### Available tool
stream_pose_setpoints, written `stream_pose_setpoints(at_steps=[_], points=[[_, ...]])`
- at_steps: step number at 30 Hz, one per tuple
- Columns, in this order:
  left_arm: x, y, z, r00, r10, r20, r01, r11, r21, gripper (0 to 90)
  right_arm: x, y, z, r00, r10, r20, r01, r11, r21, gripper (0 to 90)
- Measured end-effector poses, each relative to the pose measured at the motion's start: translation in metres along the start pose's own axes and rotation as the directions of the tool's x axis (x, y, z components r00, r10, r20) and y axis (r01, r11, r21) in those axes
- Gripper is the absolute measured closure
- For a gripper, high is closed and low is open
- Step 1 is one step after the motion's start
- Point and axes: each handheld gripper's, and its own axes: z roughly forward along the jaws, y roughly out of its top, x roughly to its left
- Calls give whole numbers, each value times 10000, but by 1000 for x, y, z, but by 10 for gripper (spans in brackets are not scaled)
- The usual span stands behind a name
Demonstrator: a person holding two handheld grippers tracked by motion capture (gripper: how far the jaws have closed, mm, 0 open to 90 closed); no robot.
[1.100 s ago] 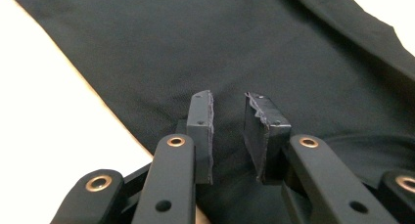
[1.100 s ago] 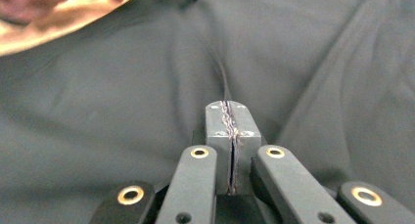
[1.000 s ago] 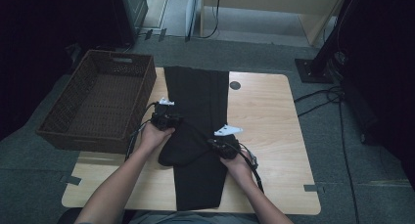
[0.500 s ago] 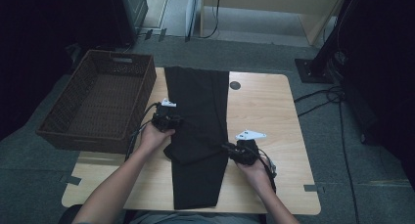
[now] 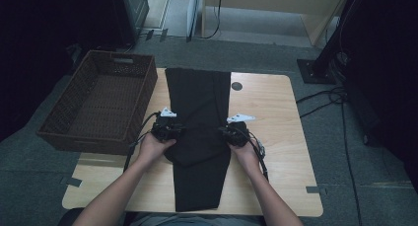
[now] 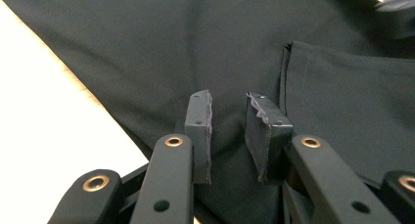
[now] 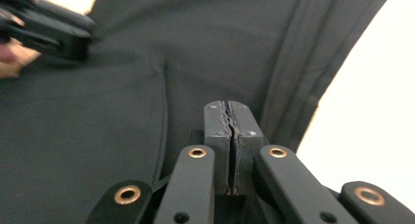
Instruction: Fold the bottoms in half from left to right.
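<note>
While folding: black trousers point(image 5: 199, 117) lie lengthwise on the table point(image 5: 276, 117).
Left gripper point(image 6: 229, 131): jaws narrowly apart, over the cloth.
Right gripper point(image 7: 229, 136): jaws closed, nothing visibly pinched, likely smoothing the fold.

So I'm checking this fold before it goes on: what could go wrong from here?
1. The right gripper has just shut with no cloth seen between its pads, so a pull may leave the trousers behind.
2. The left gripper stands open over the fabric; closing there may bunch the folded edge.
3. The basket overhangs the table.
</note>
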Motion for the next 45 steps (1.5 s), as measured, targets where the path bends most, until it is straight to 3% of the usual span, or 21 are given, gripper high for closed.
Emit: stream_pose_setpoints(at_steps=[5,9,14,18,20,24,26,28,30,32,36,40,43,45], points=[[1,-2,-2,10000,9,72,-9,10000,-18,708,9,-8,1,9995,-185,-260,188,9997,136,891],[-1,-2,-2,10000,14,43,-14,10000,-37,672,22,-24,-14,9975,-443,-550,456,9987,218,898],[2,-2,-3,9989,-338,311,340,9994,-57,658,34,-48,-36,9926,-549,-1082,585,9978,299,885],[1,-2,-2,9992,-270,283,271,9996,-29,641,42,-62,-49,9879,-752,-1354,784,9968,183,850],[0,-2,-2,9994,-201,291,202,9998,-11,630,45,-68,-55,9865,-600,-1524,648,9975,270,808],[-1,-1,-2,9983,-360,461,357,9993,66,560,53,-75,-64,9750,-712,-2106,819,9957,429,749],[-1,0,-2,9980,-398,488,395,9992,78,534,58,-78,-67,9632,-822,-2560,1064,9909,822,746],[-1,0,-2,9973,-481,557,476,9988,100,513,63,-79,-71,9526,-898,-2906,1203,9887,889,735],[-2,-1,-2,9965,-573,603,569,9983,91,502,67,-76,-76,9533,-1280,-2736,1470,9879,497,702],[-2,-1,-2,9964,-572,627,566,9983,103,500,67,-71,-81,9611,-1429,-2363,1478,9890,28,701],[-5,-4,-3,9962,-621,606,625,9980,-52,494,55,-62,-81,9809,-1075,-1624,985,9932,-625,645],[-7,-8,-6,9965,-554,619,561,9984,-96,495,40,-51,-68,9912,-813,-1049,731,9942,-793,585],[-9,-11,-9,9970,-474,613,478,9988,-63,495,31,-41,-56,9948,-647,-791,589,9955,-744,542],[-10,-14,-12,9959,-633,653,636,9980,-36,493,27,-34,-48,9964,-668,-514,626,9949,-791,517]])
